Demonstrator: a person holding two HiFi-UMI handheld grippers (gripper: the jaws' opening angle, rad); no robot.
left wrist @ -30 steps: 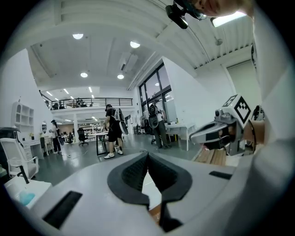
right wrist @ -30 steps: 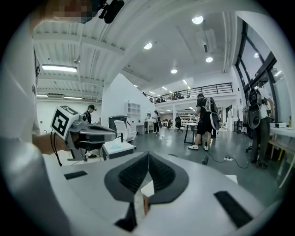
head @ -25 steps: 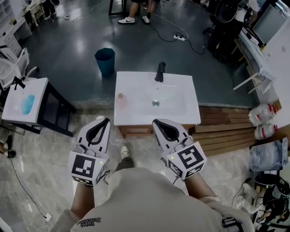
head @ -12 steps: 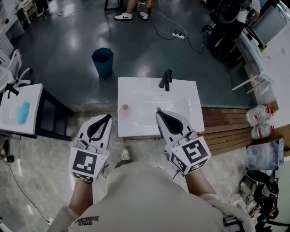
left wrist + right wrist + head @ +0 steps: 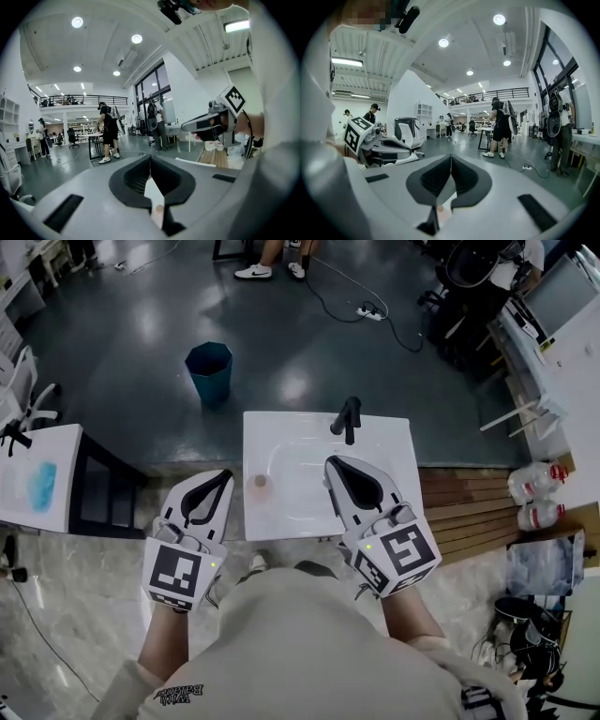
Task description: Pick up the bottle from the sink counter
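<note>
A small pinkish bottle [image 5: 260, 483] stands upright on the left part of the white sink counter [image 5: 300, 512], left of the basin. A black faucet [image 5: 347, 418] rises at the counter's back edge. My left gripper [image 5: 226, 474] is shut and empty, its tip just left of the counter edge, a short way from the bottle. My right gripper [image 5: 330, 462] is shut and empty, its tip over the basin. In the left gripper view the closed jaws [image 5: 150, 157] point level into the room, and a pink spot [image 5: 159, 210] shows through the hollow below them.
A teal bin [image 5: 208, 371] stands on the dark floor beyond the sink. A white table [image 5: 37, 479] is at the left. Wooden boards [image 5: 469, 512] and large plastic bottles [image 5: 534, 484] lie at the right. People stand farther back, near a power strip [image 5: 370, 313].
The sink counter has come nearer. Both grippers have advanced from in front of the counter to its front part, the right one over the basin. Both stay shut.
</note>
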